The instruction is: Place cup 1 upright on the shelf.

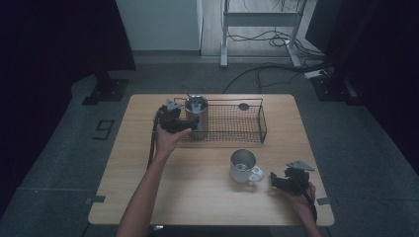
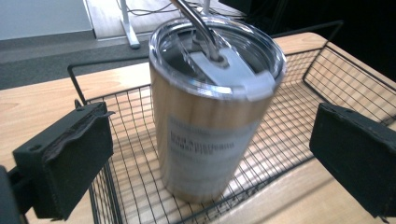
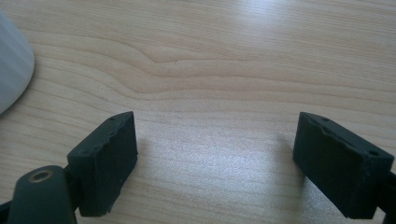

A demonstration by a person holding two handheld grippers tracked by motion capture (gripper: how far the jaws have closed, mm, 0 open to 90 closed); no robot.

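From above, your left arm stretches forward across the desk (image 1: 148, 148), and the left tool (image 1: 174, 120) sits at the near-left corner of the wire basket (image 1: 247, 129), right beside the steel tumbler (image 1: 196, 114) standing inside it. Your right hand rests near the desk's right edge, its right tool (image 1: 291, 180) just right of the white mug (image 1: 243, 166).

Along the left tool (image 2: 210, 149), the jaws stand wide open on either side of the lidded tumbler (image 2: 210, 116) with its metal straw (image 2: 198, 23), not touching it.

Along the right tool (image 3: 215, 158), the jaws are open over bare wood, holding nothing; the mug's edge (image 3: 11, 70) shows at left.
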